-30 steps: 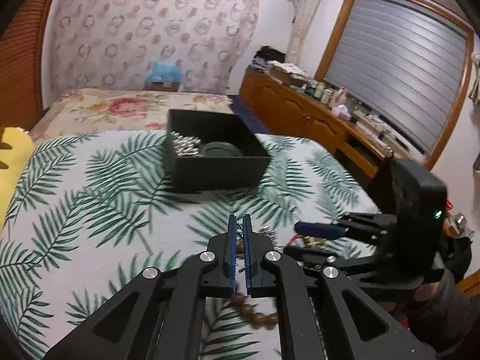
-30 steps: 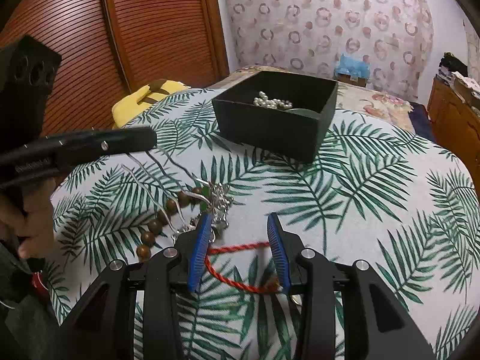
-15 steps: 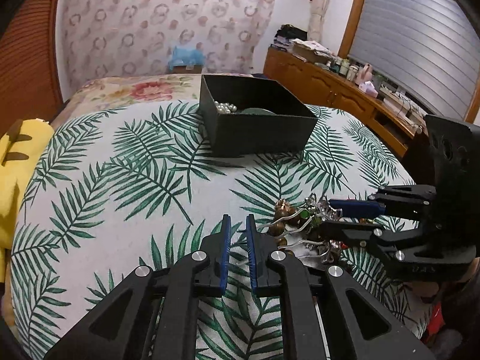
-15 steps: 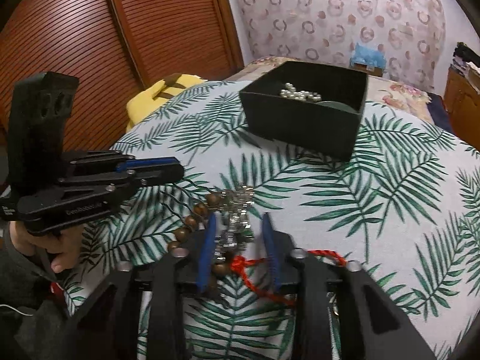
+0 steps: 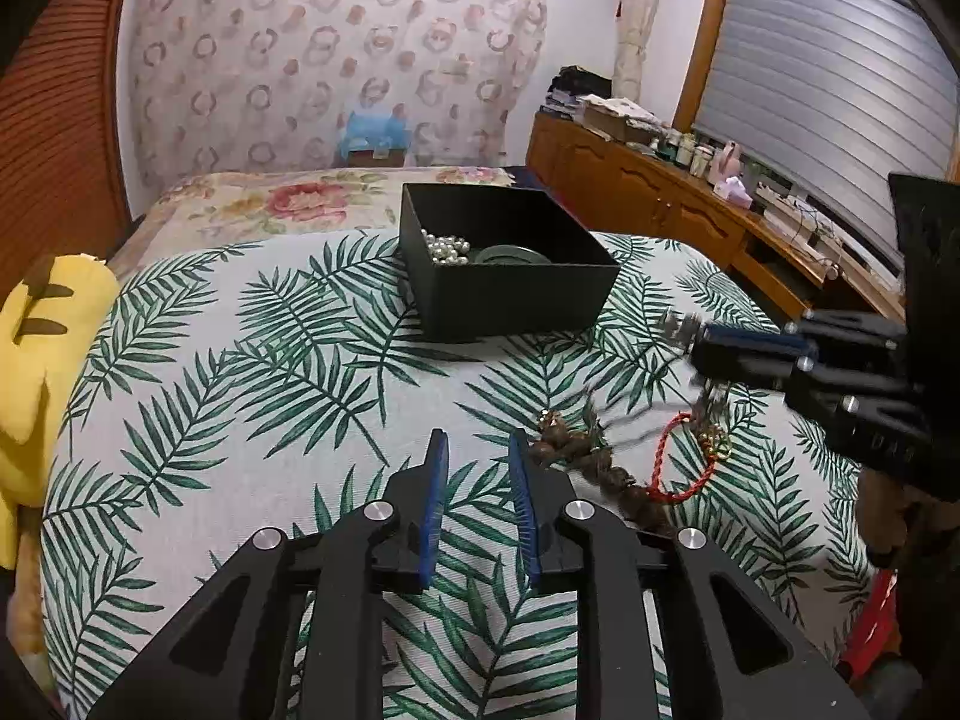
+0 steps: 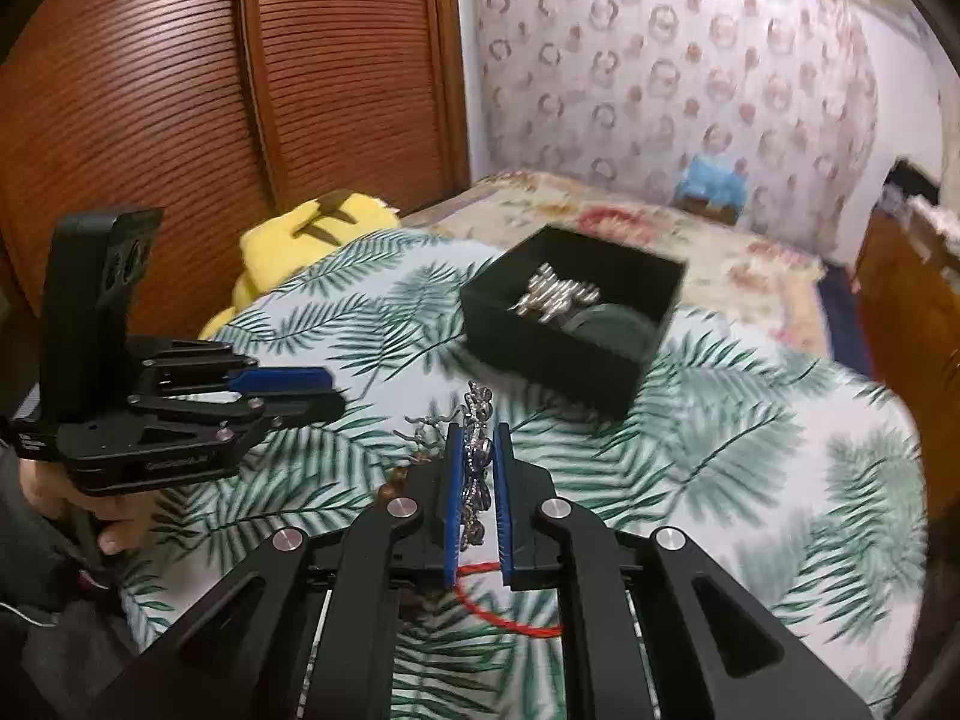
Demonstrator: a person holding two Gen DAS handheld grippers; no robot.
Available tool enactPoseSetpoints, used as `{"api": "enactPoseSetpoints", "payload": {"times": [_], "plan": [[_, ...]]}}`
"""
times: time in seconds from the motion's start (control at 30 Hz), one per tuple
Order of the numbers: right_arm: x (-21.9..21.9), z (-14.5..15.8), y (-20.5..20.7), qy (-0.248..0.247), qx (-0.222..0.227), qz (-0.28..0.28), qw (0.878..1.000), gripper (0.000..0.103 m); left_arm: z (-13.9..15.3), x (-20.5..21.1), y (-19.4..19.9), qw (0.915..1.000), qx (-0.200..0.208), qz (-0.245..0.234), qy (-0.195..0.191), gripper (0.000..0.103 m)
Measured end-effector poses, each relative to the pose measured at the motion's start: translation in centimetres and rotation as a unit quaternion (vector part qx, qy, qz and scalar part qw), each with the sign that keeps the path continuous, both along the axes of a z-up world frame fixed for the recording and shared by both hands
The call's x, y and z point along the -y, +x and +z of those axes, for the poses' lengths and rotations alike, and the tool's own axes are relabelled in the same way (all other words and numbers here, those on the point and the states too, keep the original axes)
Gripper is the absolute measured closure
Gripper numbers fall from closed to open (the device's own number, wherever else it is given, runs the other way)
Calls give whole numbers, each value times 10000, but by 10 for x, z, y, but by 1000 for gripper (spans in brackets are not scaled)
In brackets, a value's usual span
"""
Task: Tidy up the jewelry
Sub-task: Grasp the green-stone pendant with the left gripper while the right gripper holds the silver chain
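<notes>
A black box (image 5: 510, 264) holding pearls (image 5: 445, 248) and a dark green bangle (image 5: 510, 254) stands on the palm-leaf cloth; it also shows in the right wrist view (image 6: 576, 324). My right gripper (image 6: 477, 450) is shut on a silver chain (image 6: 477, 420) and holds it lifted above the cloth; it shows at the right in the left wrist view (image 5: 696, 336). A brown bead bracelet (image 5: 588, 462) and a red cord bracelet (image 5: 678, 468) lie on the cloth. My left gripper (image 5: 477, 456) is open and empty, just left of the beads.
A yellow plush toy (image 5: 36, 354) lies at the table's left edge. A floral bed (image 5: 288, 204) is behind the table. A wooden sideboard (image 5: 690, 204) with clutter runs along the right wall. A wooden slatted door (image 6: 180, 90) stands at the left.
My right gripper closed on the silver chain and lifted it toward the box. My left gripper opened and drew back left of the beads.
</notes>
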State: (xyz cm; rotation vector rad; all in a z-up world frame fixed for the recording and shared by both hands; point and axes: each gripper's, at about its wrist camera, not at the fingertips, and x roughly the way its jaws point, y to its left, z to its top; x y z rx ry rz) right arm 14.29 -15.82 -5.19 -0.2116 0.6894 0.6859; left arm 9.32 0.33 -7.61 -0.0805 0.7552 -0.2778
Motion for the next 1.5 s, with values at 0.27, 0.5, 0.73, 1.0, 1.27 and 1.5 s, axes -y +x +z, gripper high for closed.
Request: {"api": "enactPoseSetpoints", "payload": {"times": [0.27,0.5,0.73,1.0,1.27,1.5], "plan": [[10,11,6,-196,167,-181,9995,92,-4,12,2,9996,-120,-225,-136,73],[27,9,9,-344,180,-391,9985,92,-7,31,6,9991,-151,-399,37,72],[43,-1,15,-227,78,-568,9981,92,-15,40,34,9980,-337,-484,217,71],[58,-7,15,-119,31,-697,9975,92,-18,59,49,9963,-446,-623,391,66],[71,-16,17,-50,-65,-837,9965,92,-15,74,40,9949,-318,-831,470,72],[76,-20,16,-8,-89,-862,9962,92,-9,82,39,9935,-295,-948,560,84]]}}
